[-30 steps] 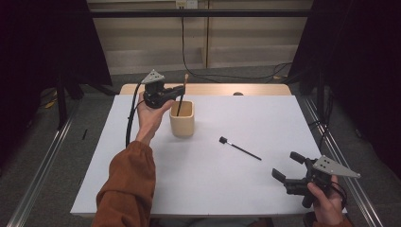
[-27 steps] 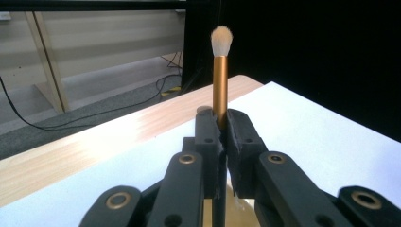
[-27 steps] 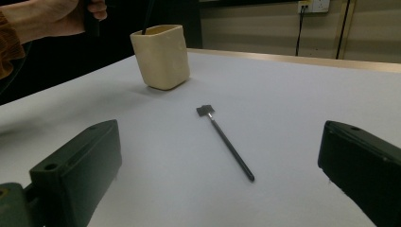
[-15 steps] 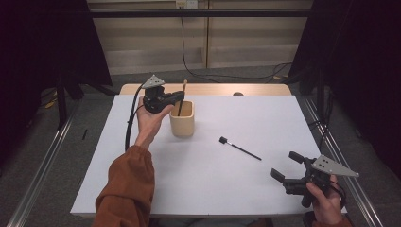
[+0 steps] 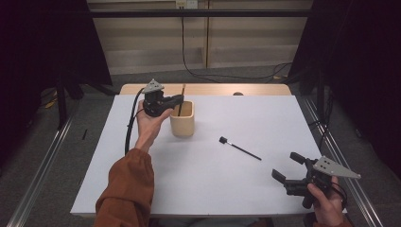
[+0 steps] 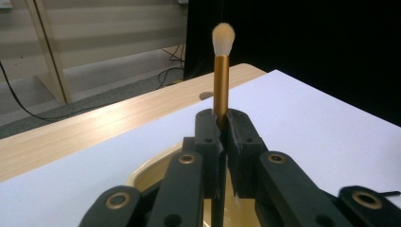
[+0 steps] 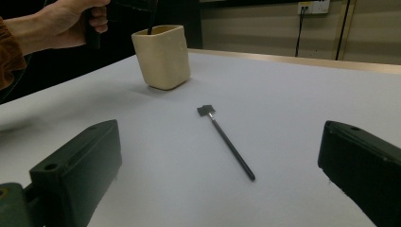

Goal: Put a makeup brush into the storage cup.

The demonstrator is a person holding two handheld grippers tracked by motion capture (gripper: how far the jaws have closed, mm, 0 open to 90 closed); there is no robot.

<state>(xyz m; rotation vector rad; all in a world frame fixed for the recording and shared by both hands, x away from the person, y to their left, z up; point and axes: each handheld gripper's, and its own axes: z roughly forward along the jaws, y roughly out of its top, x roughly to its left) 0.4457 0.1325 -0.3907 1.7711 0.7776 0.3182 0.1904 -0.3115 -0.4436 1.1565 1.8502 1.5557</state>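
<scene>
A cream cup (image 5: 182, 119) (image 7: 162, 56) stands on the white table (image 5: 208, 189), left of the middle. Over its rim my left gripper (image 5: 178, 99) (image 6: 222, 130) is shut on a makeup brush (image 6: 221, 71) with a gold ferrule and white tip; the brush stands upright with its dark handle down inside the cup. A thin black brush (image 5: 239, 147) (image 7: 227, 140) lies flat on the table, right of the cup. Near the table's front right corner my right gripper (image 5: 289, 166) (image 7: 217, 165) is open, nothing between its jaws, aimed toward that black brush.
A wooden strip (image 5: 208, 89) runs along the table's far edge. Metal rails (image 5: 42, 156) flank the table on the floor. Dark curtains stand at both sides, and cables (image 5: 222, 73) trail on the floor behind.
The left gripper has lowered the brush slightly into the cup. The right gripper has barely shifted.
</scene>
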